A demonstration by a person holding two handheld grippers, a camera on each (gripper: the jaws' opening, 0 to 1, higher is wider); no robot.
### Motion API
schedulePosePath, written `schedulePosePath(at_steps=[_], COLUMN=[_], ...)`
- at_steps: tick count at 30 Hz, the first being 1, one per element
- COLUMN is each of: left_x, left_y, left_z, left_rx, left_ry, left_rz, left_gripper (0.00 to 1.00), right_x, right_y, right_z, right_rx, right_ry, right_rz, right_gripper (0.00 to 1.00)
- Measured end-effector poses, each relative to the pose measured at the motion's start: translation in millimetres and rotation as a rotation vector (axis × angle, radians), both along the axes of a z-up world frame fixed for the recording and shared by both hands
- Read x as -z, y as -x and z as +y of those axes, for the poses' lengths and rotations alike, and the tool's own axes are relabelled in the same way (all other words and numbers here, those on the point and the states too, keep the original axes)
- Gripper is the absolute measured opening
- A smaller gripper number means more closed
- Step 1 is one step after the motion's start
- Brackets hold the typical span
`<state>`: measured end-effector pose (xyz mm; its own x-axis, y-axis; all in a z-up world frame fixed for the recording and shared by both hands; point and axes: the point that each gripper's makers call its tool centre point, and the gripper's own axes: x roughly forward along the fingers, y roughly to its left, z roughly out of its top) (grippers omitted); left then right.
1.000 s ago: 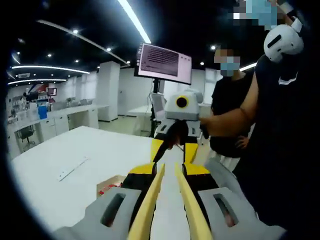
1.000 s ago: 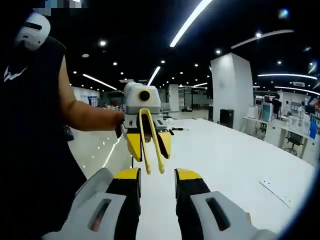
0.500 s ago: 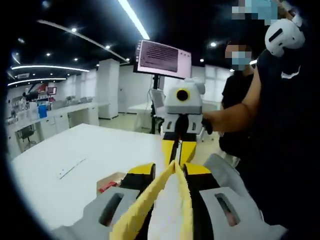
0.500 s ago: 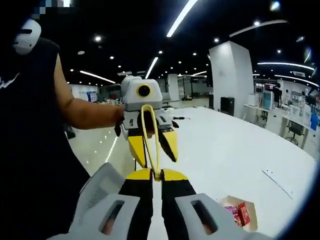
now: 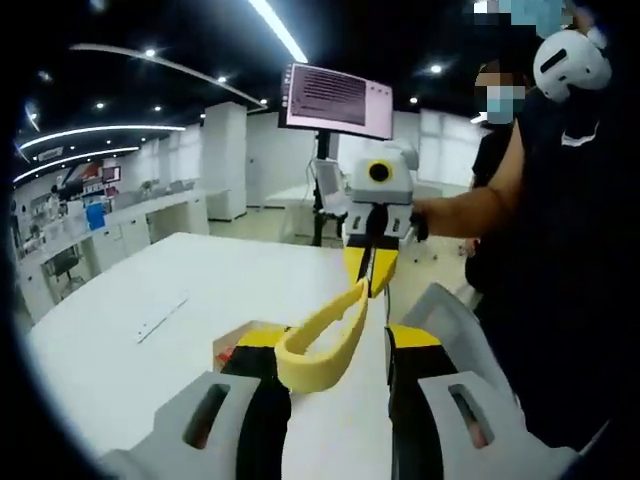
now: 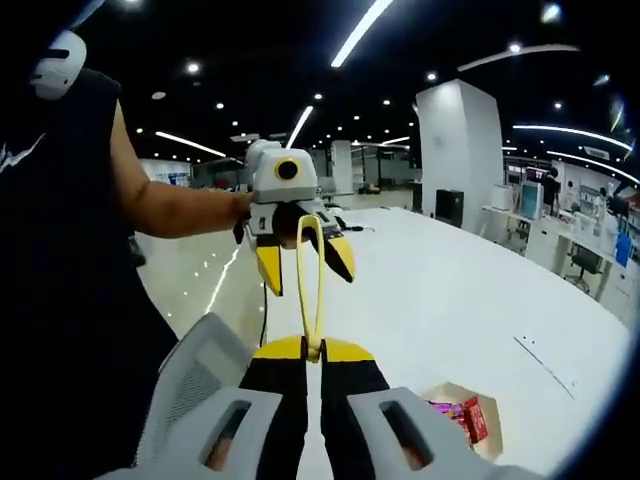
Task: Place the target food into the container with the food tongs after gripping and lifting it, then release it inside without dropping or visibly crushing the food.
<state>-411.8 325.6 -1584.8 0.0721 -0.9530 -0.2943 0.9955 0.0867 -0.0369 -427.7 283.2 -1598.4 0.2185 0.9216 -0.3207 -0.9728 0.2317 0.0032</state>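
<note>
**A:** How far along was it, starting from the big things?

**B:** The white desk (image 6: 470, 290) ran wide under both grippers, and nothing had been carried over it yet. On it sat a small open cardboard box (image 6: 470, 420), near the right gripper's jaws on the right side, with red and pink packets (image 6: 462, 415) inside. In the left gripper view the same box (image 5: 232, 345) peeped out just left of the left gripper's jaws. I judged the packets to be the food, though I couldn't tell which was the target, nor which container was meant.

**A:** And the tongs?

**B:** The yellow food tongs (image 6: 312, 285) hung in the air between the two grippers, well above the desk. The right gripper (image 6: 313, 352) had its jaws pressed together on the tips of the tong arms. The left gripper (image 5: 338, 345) had its jaws spread apart, the looped end of the tongs (image 5: 325, 340) lying loose between them.

**A:** So what was done?

**B:** Only the handling of the tool, by my reading. Gripping the food, lifting it, moving it to the container and letting go inside all remained
</note>
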Motion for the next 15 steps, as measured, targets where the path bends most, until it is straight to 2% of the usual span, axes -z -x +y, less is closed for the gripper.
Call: schedulePosePath(at_steps=[3,5,7,8,9,10,11,15], left_x=[-8.9,-6.8,8.6,20.0,27.3,40.3,44.4,75.7], left_y=[-2.4,3.6,9.0,12.8,12.6,7.0,6.0,8.2], left_z=[3,0,-1,-1,-1,2,2,8], left_rx=[0.006,0.047,0.075,0.091,0.089,0.074,0.070,0.097], left_ry=[0.007,-0.017,-0.086,-0.133,-0.158,-0.212,-0.227,-0.338], left_rz=[-0.006,-0.002,-0.009,0.008,0.008,-0.013,-0.016,0.009], left_gripper=[0.33,0.32,0.34,0.36,0.37,0.38,0.38,0.32], right_x=[5.7,7.6,13.0,15.5,19.2,21.7,24.3,31.0], right_y=[2,3,5,4,4,4,3,5], right_z=[-1,0,3,4,5,6,7,12], right_rx=[-0.008,-0.014,-0.015,-0.014,-0.016,-0.018,-0.013,-0.018], right_ry=[0.028,0.028,0.040,0.045,0.045,0.045,0.042,0.041], right_rz=[0.005,0.011,0.011,0.010,0.019,0.025,0.027,0.038], right_gripper=[0.01,0.01,0.01,0.01,0.01,0.01,0.01,0.01])
